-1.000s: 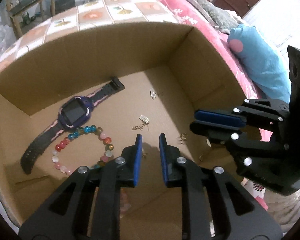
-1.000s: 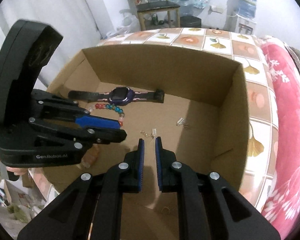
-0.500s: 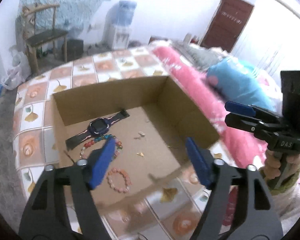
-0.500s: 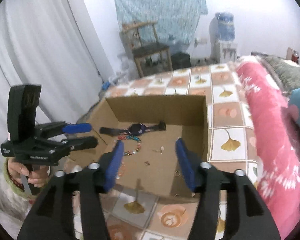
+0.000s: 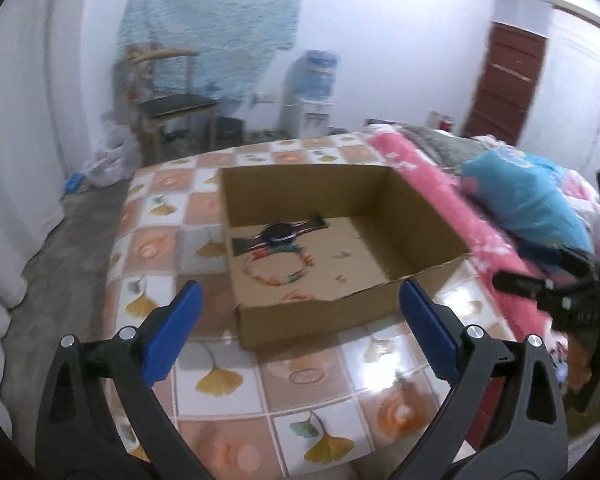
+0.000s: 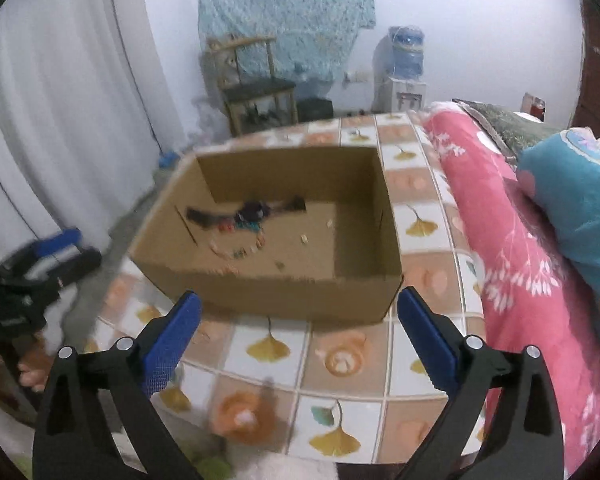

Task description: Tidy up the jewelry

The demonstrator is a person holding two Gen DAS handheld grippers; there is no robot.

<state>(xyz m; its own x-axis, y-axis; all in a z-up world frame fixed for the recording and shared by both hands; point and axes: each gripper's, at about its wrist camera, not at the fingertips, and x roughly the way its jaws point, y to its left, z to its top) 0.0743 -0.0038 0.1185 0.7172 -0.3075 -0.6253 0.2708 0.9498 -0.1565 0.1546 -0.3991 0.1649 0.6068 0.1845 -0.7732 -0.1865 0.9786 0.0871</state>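
We hold the left tool [image 5: 298,328] above the near edge of the bed [image 5: 236,380], whose cover is printed with leaf and flower tiles. Its blue pads [image 5: 172,336] stand spread wide; the jaws have just been opening, and nothing sits between them. The right tool [image 6: 298,328] is in the same condition: pads [image 6: 428,340] fully apart, jaws just opened, nothing gripped.

The cardboard box [image 5: 320,320] rests on the bed cover, ahead of both tools and clear of them. Its top is open. Inside, on the box floor:

- A dark watch [image 5: 278,234] lies flat along the far wall, strap extended to both sides.
- A multicoloured bead bracelet [image 5: 278,266] lies just in front of the watch, touching or almost touching it.
- A second, paler bead bracelet [image 5: 298,296] lies against the near wall, partly hidden by the rim.
- Several small pale pieces [image 5: 342,256] are scattered to the right of the bracelets; they are too small and blurred to identify.

In the left view, the right tool appears at the right edge, over a rolled pink blanket [image 5: 440,204] and a blue pillow [image 5: 528,200]. In the right view, the left tool shows at the left edge, blurred, with a hand [image 6: 32,372] below it.
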